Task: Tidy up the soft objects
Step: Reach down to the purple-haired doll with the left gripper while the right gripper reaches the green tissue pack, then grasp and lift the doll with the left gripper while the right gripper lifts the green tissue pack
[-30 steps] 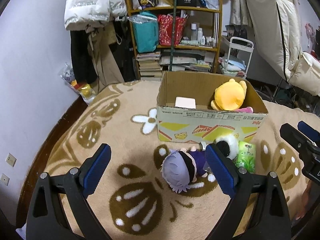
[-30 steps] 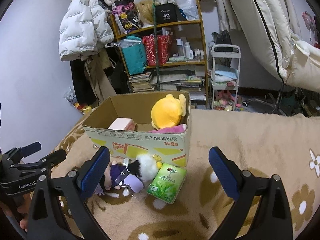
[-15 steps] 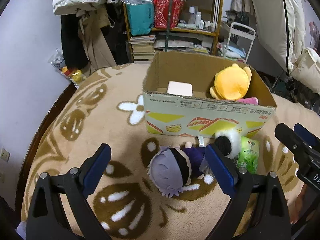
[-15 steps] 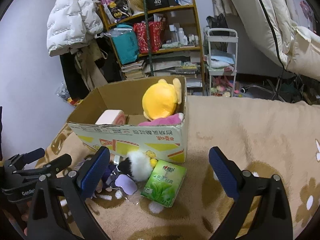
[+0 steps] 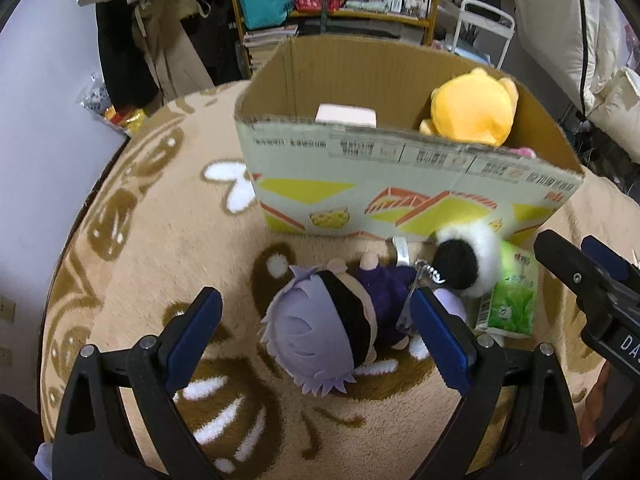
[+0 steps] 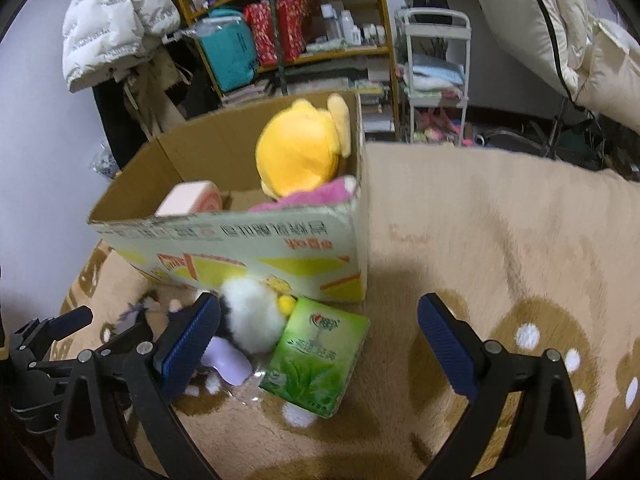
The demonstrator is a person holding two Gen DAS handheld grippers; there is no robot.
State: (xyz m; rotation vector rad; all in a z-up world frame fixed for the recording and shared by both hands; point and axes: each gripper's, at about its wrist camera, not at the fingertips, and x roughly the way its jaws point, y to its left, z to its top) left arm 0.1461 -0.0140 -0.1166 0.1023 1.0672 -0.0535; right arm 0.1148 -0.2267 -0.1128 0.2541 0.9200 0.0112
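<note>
Fingers spread wide and holding nothing, the left gripper [image 5: 316,328] hovers over a lavender-haired doll [image 5: 324,336] lying on the carpet [image 5: 160,248] at its 12 o'clock, while the right gripper [image 6: 320,340], equally wide and empty, faces a green tissue pack [image 6: 316,360] and a black-and-white fluffy plush [image 6: 250,320] at its 11 o'clock. Beyond them at 12 o'clock stands the cardboard box [image 5: 400,184], already holding a yellow plush [image 5: 472,116], a pink one [image 6: 312,196] and a pale roll-shaped cushion [image 6: 192,200]. The tidying appears roughly half done: three soft items lie outside, pressed against the box's front wall. The doll looks squashy, its head oversized.
</note>
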